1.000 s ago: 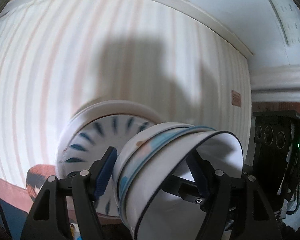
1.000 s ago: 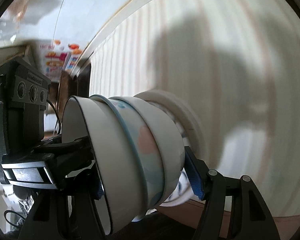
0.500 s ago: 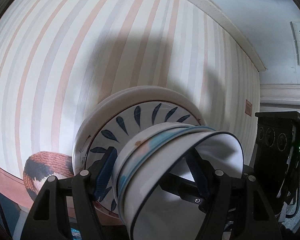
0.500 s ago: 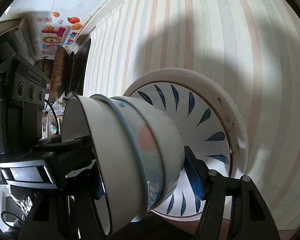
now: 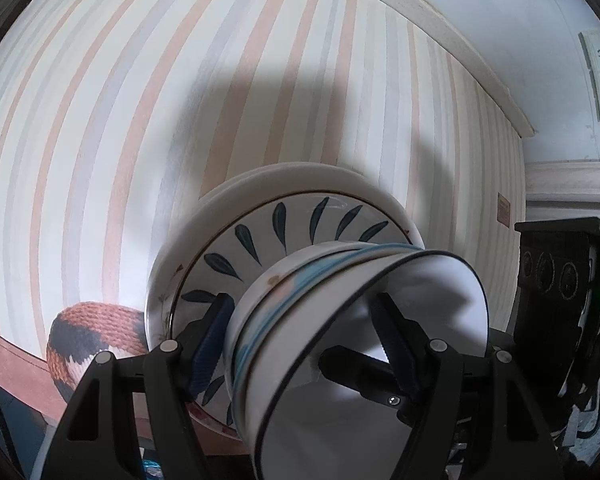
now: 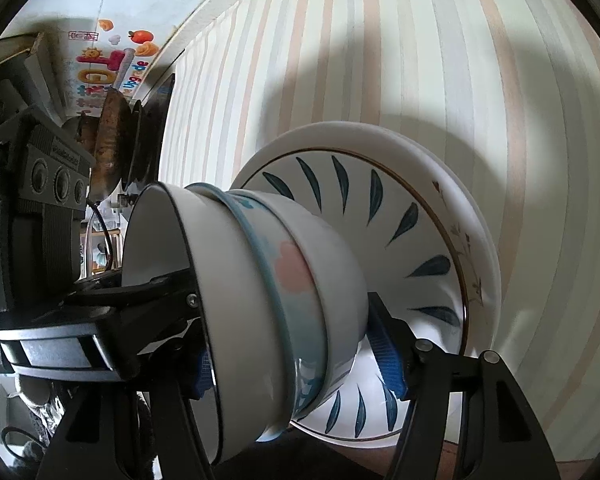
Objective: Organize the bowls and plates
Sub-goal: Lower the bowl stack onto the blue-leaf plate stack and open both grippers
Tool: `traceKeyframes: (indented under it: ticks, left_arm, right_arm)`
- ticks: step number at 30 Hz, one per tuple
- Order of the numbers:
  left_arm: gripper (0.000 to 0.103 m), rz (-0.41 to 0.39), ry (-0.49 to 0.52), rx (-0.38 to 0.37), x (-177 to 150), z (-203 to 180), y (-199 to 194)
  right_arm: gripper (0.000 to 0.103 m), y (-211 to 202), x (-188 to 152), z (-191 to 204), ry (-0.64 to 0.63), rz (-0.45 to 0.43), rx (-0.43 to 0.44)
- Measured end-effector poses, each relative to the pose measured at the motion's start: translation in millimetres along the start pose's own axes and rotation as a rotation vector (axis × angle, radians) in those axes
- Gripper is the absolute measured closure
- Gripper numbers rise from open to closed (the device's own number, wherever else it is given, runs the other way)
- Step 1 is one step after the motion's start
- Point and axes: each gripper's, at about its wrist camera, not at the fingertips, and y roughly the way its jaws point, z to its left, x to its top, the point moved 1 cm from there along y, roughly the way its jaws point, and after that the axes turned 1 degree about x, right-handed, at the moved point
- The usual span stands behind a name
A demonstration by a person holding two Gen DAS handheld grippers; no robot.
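Note:
A stack of three nested bowls (image 5: 340, 320), white with blue and pink marks, is held from both sides. My left gripper (image 5: 304, 340) is shut on the stack, one finger inside the top bowl, one outside. My right gripper (image 6: 296, 344) is shut on the same stack (image 6: 276, 288) from the opposite side. The stack's base is at or just above the leaf-patterned plate (image 5: 268, 236), which lies on a larger white plate (image 5: 284, 172). Both plates also show in the right wrist view (image 6: 404, 208), on the striped tablecloth (image 6: 420, 60).
A brown and black woven coaster (image 5: 88, 332) lies left of the plates near the table edge. The other gripper's black body (image 5: 560, 280) stands at the right. A pan (image 6: 112, 136) and a wall with colourful stickers (image 6: 108, 64) lie beyond the table.
Both grippers have carried the bowl stack over the plates. The plates now look larger and sharper behind the stack, and the views have steadied.

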Motion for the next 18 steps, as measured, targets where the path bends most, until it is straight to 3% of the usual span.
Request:
traceKeyframes:
  ticks: [9,18]
  left_arm:
    - [0.034,-0.070,0.032,0.101,-14.3,-6.1,-23.2]
    - [0.029,-0.233,0.120,0.224,-43.0,-18.4,-71.8]
  right_arm:
    - [0.037,-5.2,-9.3,9.2,-0.002,-0.036,-0.055]
    - [0.036,-48.2,-31.1,39.6,-0.075,-0.153,-0.163]
